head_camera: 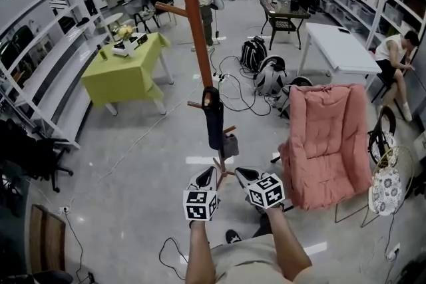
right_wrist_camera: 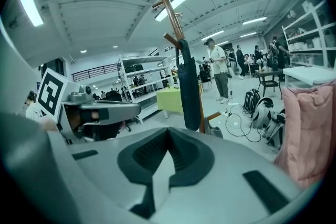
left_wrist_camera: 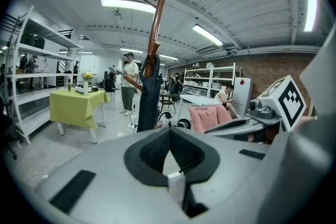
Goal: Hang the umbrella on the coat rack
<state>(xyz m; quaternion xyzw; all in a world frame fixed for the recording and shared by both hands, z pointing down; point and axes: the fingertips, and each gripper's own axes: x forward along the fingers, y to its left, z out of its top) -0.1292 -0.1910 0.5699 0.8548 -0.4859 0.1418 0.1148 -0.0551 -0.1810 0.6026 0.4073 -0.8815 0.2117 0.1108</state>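
At the bottom of the head view, the left gripper (head_camera: 212, 173) and the right gripper (head_camera: 238, 173) sit side by side. Each carries a cube printed with black-and-white square markers (head_camera: 200, 204). In each gripper view the jaws are pressed together with nothing between them. Both point at the folded dark umbrella (head_camera: 214, 120), which hangs from a low peg against the pole of the brown wooden coat rack (head_camera: 195, 16), well apart from both grippers.

The floor (head_camera: 133, 169) is pale grey and glossy, and black cables (head_camera: 233, 93) trail across it behind the rack. Just to the right stands a pink padded folding chair (head_camera: 329, 143), with backpacks (head_camera: 253, 53) lying beyond it. To the left, farther off, is a table under a yellow-green cloth (head_camera: 126, 73), and to the right a white table (head_camera: 339, 46) with a person seated (head_camera: 393, 56) beside it. White shelving (head_camera: 33, 70) lines the side walls. At the far end, people stand and sit around desks.
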